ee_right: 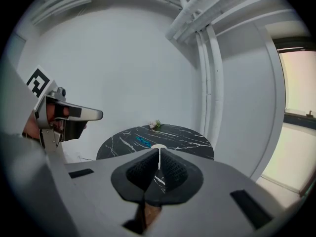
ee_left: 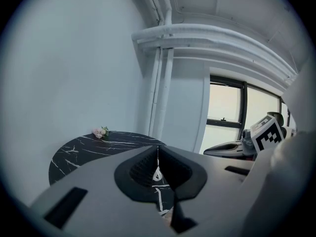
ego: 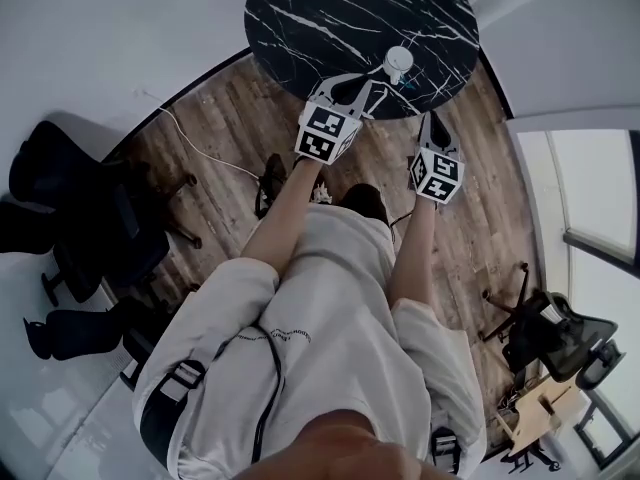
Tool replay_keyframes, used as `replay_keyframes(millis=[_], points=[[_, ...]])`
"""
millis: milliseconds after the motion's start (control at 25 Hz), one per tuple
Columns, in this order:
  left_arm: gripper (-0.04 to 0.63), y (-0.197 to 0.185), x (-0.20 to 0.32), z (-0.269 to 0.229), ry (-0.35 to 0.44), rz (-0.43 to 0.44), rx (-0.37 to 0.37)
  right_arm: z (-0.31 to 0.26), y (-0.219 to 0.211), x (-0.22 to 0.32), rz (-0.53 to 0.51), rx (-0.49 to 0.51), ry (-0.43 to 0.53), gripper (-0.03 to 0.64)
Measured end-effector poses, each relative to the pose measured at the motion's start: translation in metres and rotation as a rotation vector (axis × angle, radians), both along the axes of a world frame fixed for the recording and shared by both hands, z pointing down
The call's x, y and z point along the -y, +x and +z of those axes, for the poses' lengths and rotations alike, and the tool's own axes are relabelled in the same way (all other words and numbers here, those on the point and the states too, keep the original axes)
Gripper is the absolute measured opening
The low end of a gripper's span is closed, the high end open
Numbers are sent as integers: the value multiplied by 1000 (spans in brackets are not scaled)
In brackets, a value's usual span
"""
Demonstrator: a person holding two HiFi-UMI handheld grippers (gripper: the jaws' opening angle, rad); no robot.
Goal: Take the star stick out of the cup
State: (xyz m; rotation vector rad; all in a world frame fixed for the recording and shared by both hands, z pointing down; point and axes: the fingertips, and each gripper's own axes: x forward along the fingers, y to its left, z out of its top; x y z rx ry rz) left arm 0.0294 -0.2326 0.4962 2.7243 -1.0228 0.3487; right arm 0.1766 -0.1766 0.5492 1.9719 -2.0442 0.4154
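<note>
A white cup (ego: 398,63) stands near the front edge of the round black marble table (ego: 330,18). In the right gripper view only its rim (ee_right: 158,146) shows, just past the jaw tips. A small blue item (ego: 406,81) lies on the tabletop beside the cup, and the same blue item (ee_right: 142,141) shows left of the rim. I cannot tell whether it is the star stick. My left gripper (ego: 372,92) hovers at the table edge just left of the cup, shut and empty. My right gripper (ego: 432,120) hangs off the table's front edge, shut with nothing held.
A small pink flower sprig (ee_left: 101,132) lies at the table's far edge. Black office chairs (ego: 70,218) stand left on the wood floor. Another chair (ego: 560,333) stands at the right. White walls and pipes (ee_right: 207,83) rise behind the table.
</note>
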Motion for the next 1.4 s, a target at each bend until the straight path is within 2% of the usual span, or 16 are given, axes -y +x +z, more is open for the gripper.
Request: replay_keyframes(millis=[160, 440, 560, 720, 840, 1040, 1200, 1400], points=[[23, -3, 6, 4, -9, 25, 5, 18, -6, 2, 27, -38, -76, 39], [23, 14, 21, 1, -18, 57, -21, 30, -7, 19, -7, -80, -104, 38], [23, 23, 36, -6, -1, 48, -27, 34, -10, 33, -69, -109, -109, 38], [23, 34, 54, -7, 1, 31, -22, 39, -26, 53, -240, -208, -136, 40], [23, 38, 69, -6, -6, 6, -21, 49, -36, 66, -328, -249, -161, 40], [23, 37, 90, -2, -10, -28, -13, 59, -35, 88, -368, -294, -170, 41], [23, 32, 105, 2, -11, -61, -5, 66, -41, 105, -414, -371, -162, 41], [23, 25, 123, 0, -13, -94, -9, 56, -43, 127, -422, -417, -113, 41]])
